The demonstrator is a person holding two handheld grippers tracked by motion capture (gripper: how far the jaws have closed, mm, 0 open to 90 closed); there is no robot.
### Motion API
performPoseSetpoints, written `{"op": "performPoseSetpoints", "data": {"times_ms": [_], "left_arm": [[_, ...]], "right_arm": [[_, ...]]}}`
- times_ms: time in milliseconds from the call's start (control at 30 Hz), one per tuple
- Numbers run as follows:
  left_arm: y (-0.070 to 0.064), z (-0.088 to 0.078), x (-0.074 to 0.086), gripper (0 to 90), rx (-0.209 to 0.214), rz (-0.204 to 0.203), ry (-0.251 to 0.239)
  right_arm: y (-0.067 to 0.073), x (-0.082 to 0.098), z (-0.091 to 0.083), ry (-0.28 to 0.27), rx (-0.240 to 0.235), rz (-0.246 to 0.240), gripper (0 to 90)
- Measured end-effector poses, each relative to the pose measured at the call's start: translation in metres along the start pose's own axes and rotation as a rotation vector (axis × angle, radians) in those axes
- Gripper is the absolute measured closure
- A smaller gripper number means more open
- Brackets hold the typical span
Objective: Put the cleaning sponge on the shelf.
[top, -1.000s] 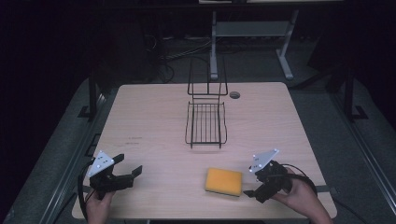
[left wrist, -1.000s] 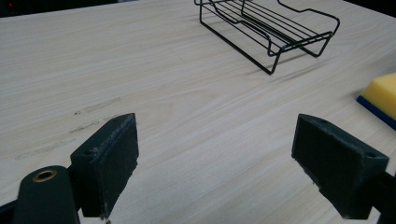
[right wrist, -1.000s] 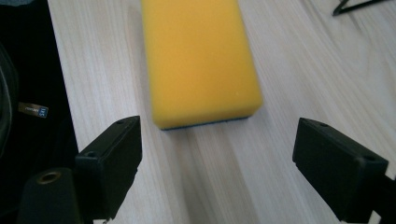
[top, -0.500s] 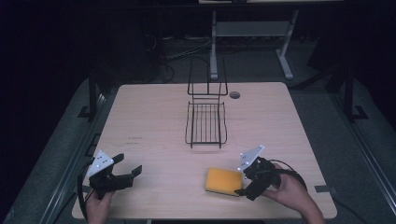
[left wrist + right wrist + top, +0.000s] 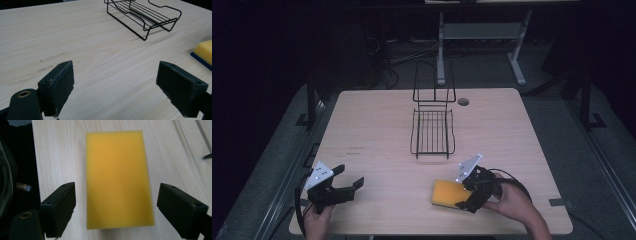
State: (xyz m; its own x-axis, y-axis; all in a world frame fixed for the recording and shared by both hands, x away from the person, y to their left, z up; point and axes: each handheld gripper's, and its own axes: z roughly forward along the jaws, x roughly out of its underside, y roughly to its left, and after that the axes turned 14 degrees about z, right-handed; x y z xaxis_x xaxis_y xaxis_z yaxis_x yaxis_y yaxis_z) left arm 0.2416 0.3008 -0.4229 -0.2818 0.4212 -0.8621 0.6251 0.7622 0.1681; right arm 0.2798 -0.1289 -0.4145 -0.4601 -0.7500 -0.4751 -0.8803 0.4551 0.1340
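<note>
High view: pale wood-grain bench (image 5: 377,130) under the lamp, dark room all around it.
Rack: a black wire dish rack (image 5: 432,131) sits at mid-bench with its tall looped back standing at the far end; the left gripper view catches its near corner (image 5: 147,17) up top.
Sponge: a yellow rectangular sponge (image 5: 448,193) lies flat near the front edge, right of centre; a dark blue underside layer peeks out in the left gripper view (image 5: 203,53).
Right hand-held gripper: here it is (image 5: 466,193) at the sponge's right end, held in the person's right hand (image 5: 512,200), grey three-cornered plate on top, cable looping behind.
Right jaws: spread wide; in the right gripper view the sponge (image 5: 117,177) runs lengthwise between the two black pads, one on each side, a strip of bare bench showing at both, so nothing is gripped.
Left hand-held gripper: down at the front-left corner (image 5: 346,180), held in the left hand (image 5: 316,220), well apart from sponge and rack.
Left jaws: wide apart too, bare bench between them in the left gripper view.
Bench hole: a small round dark grommet (image 5: 463,101) right of the rack's back.
</note>
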Motion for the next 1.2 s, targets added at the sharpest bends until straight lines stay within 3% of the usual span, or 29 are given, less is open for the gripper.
{"op": "performPoseSetpoints", "data": {"times_ms": [1200], "left_arm": [[0.0,-0.001,-0.001,14.1,0.002,-0.004,-0.008]], "right_arm": [[-0.001,-0.014,0.039,0.074,-0.025,-0.01,14.7]]}}
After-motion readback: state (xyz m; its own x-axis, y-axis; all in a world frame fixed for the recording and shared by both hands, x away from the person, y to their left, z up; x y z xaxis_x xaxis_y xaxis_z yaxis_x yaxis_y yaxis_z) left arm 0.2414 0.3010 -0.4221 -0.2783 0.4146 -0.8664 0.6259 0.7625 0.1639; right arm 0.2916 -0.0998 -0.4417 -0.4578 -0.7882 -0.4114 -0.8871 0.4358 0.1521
